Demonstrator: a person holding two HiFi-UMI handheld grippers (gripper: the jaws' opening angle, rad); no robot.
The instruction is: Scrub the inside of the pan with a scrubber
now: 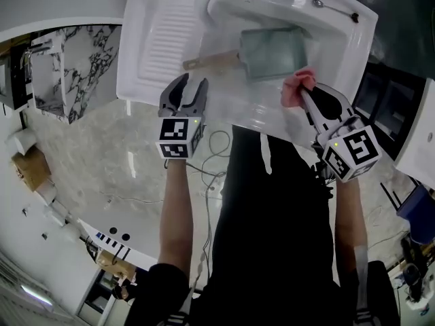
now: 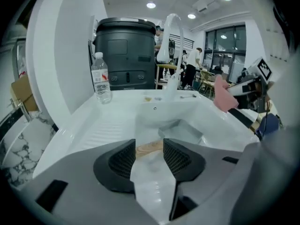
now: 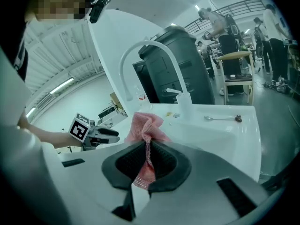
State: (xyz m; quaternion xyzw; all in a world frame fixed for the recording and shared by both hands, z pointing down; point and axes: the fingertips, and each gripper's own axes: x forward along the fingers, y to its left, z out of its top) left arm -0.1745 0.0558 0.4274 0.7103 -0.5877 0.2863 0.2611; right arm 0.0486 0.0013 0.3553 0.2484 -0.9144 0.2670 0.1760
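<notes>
Scrubber (image 1: 300, 85) poised beside pan (image 1: 275, 51)
Right tongs (image 1: 304, 94) pinch the soft, limp scrubber; left tongs (image 1: 192, 85) half open, empty, the stiff pan's wooden handle (image 1: 212, 61) just ahead. Surest hold, I'd judge.

Open lab-style workspace — sink (image 1: 136, 19), desk (image 3: 236, 56), tall windows (image 2: 225, 43), ceiling spotlights (image 2: 151, 5).

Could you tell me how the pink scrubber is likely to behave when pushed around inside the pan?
Probably floppy: the pink scrubber folds and droops where the right gripper pinches it. Likely light, being thin mesh, whose weave should grip rather than slide.
</notes>
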